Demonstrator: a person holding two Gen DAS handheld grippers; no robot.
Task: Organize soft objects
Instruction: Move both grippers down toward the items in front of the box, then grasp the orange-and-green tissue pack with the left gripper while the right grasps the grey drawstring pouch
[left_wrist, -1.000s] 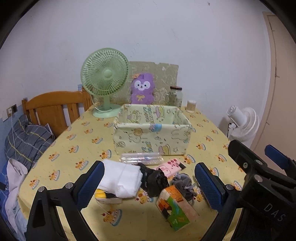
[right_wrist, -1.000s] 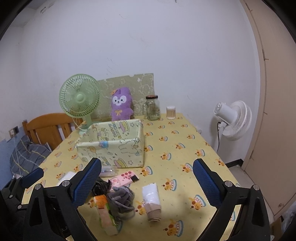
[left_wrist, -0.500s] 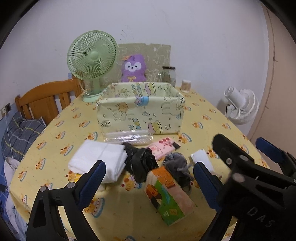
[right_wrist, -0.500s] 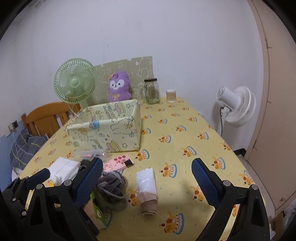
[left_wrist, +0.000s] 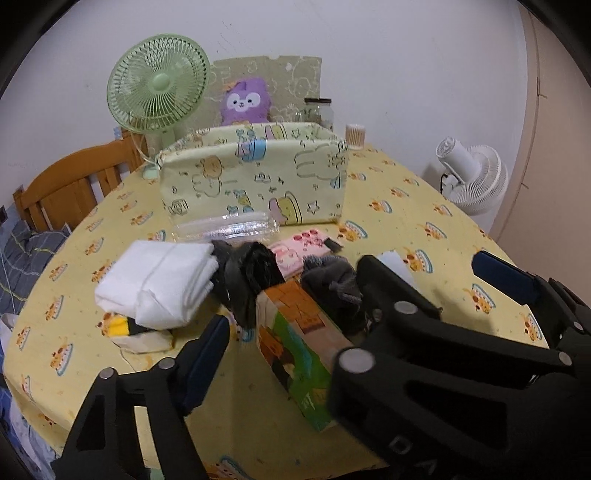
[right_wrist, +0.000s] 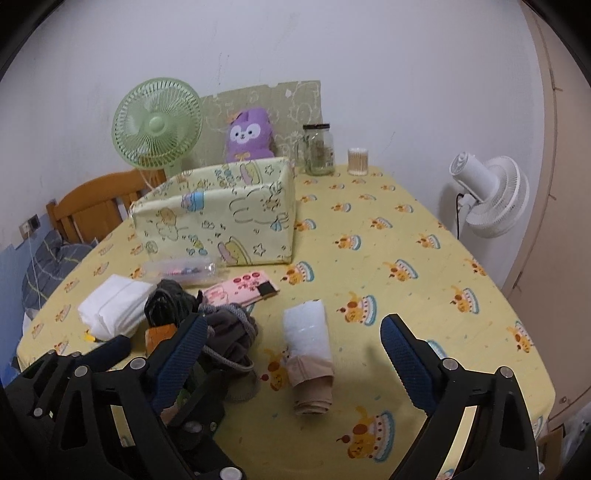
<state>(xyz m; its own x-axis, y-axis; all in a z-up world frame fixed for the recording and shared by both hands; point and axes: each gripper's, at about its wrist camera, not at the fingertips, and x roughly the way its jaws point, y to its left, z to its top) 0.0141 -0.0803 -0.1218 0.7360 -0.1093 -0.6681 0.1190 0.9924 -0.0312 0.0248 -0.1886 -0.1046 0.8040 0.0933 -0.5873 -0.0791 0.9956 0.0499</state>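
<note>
The left gripper (left_wrist: 291, 354) was seen with fingers apart, having just been closing, astride the printed carton (left_wrist: 295, 354); its right finger was masked by the right gripper (right_wrist: 295, 362). Contact could not be judged. The right fingers stood wide, nothing clamped; the rolled white-and-beige cloth (right_wrist: 308, 354) lay between them. The fabric bin (left_wrist: 255, 177) sat at 12 o'clock on the tabletop (right_wrist: 406, 236), interior hidden.

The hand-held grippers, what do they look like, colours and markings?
Both are black angular frames with silver rivets and blue ribbed finger pads. The left hand-held gripper and right hand-held gripper match; the right one's body shows pale raised lettering in the left wrist view.
</note>
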